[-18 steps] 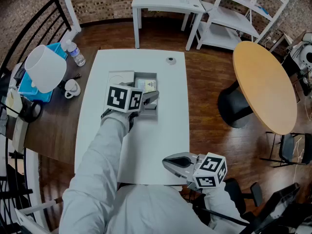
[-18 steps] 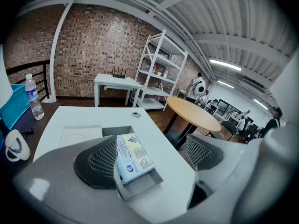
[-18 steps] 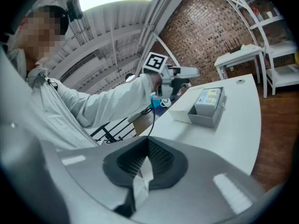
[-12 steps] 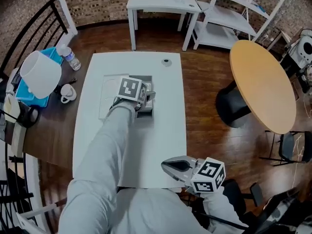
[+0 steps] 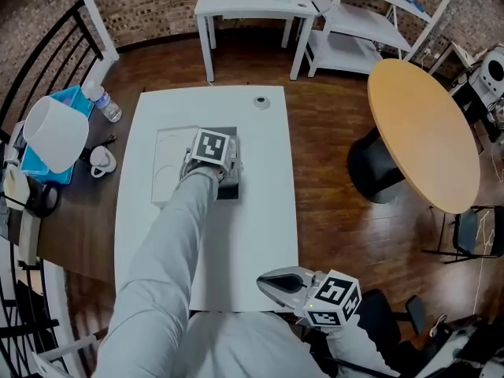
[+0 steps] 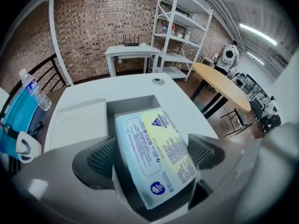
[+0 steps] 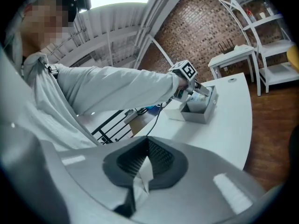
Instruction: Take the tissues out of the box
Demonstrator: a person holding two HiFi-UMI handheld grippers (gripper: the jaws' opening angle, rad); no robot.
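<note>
An open grey box (image 5: 234,135) stands on the white table (image 5: 260,211), its white lid (image 5: 168,165) lying flat to its left. Inside lies a wrapped tissue pack (image 6: 150,143) with blue and yellow print, its near end tilted up. My left gripper (image 6: 153,158) reaches down into the box, jaws spread wide, one pad (image 6: 103,157) on each side of the pack; I see no squeeze. From the head view its marker cube (image 5: 211,147) hides the pack. My right gripper (image 5: 264,280) hangs at the table's near edge, shut on a small white tissue scrap (image 7: 142,177).
A small round object (image 5: 261,101) lies at the table's far end. Left of it, a dark desk carries a bottle (image 5: 102,103), a mug (image 5: 101,161) and a white shade (image 5: 55,132). A round wooden table (image 5: 425,132) stands right, a white side table (image 5: 248,2) and shelves behind.
My left gripper has moved forward and down over the box, so its jaws now flank the pack. The right gripper has stayed near the table's front edge.
</note>
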